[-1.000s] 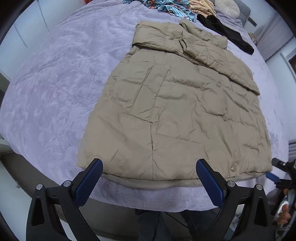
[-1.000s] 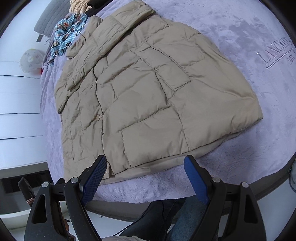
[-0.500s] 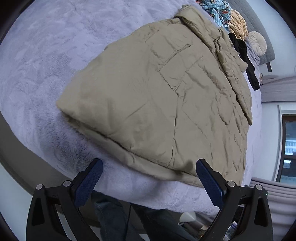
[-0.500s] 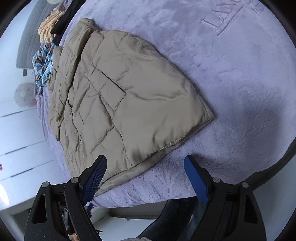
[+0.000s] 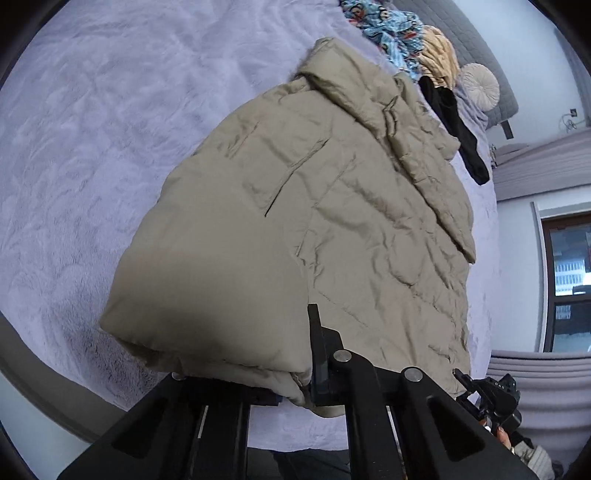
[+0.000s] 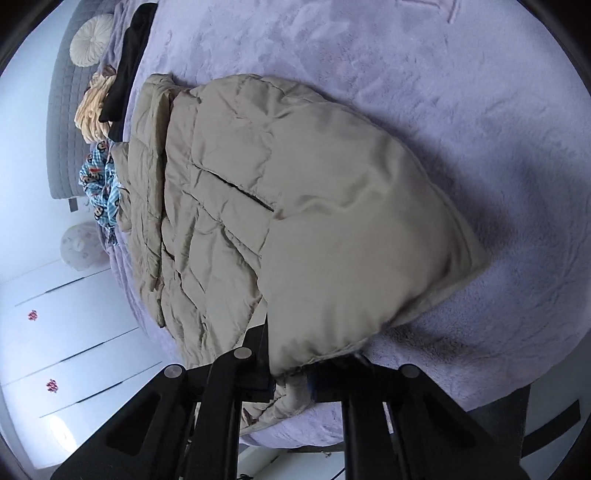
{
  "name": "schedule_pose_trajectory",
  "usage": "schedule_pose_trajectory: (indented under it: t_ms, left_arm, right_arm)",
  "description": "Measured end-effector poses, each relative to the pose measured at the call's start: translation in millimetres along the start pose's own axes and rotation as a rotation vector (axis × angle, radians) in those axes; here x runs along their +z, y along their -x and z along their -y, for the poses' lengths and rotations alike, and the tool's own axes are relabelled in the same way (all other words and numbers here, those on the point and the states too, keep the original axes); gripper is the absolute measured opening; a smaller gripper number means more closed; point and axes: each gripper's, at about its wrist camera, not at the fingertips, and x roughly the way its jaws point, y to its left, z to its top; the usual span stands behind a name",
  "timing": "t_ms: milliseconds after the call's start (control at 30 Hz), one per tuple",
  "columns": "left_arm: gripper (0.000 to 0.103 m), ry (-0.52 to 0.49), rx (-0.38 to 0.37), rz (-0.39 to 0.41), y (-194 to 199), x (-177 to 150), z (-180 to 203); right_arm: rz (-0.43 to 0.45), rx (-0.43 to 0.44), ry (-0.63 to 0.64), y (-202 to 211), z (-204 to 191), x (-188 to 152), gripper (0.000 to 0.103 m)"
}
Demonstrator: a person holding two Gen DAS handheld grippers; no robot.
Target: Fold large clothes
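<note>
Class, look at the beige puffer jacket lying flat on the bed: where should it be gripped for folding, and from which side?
Grip the puffer jacket at its hem's two corners, from the bed's near edge: the hem overhangs there. The left gripper and right gripper have just closed on it.

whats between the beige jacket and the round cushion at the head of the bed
In the left wrist view, a black garment, a tan cloth and a blue patterned cloth lie on the purple blanket between the beige jacket and the round cushion.

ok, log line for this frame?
stage: hem grab | left gripper: just closed on jacket hem | right gripper: just closed on hem | jacket: flat on bed
</note>
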Motion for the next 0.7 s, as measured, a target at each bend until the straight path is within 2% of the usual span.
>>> schedule_pose_trajectory:
  t_ms: [167, 333, 500, 700]
  left_arm:
    - [0.01, -0.091, -0.028, 0.066, 32, 23, 28]
    - [0.01, -0.185, -0.034, 0.15, 67, 60, 64]
    - [0.01, -0.212, -0.028, 0.249, 82, 113, 111]
    - [0.01, -0.23, 0.087, 0.353, 68, 186, 174]
  right_arm:
    - [0.058, -0.009, 0.152, 26, -37, 0, 0.008]
    - [0.107, 0.03, 0.282, 51, -87, 14, 0.008]
    - [0.125, 0.082, 0.414, 58, -158, 55, 0.008]
    - [0.099, 0.064, 0.564, 29, -249, 127, 0.008]
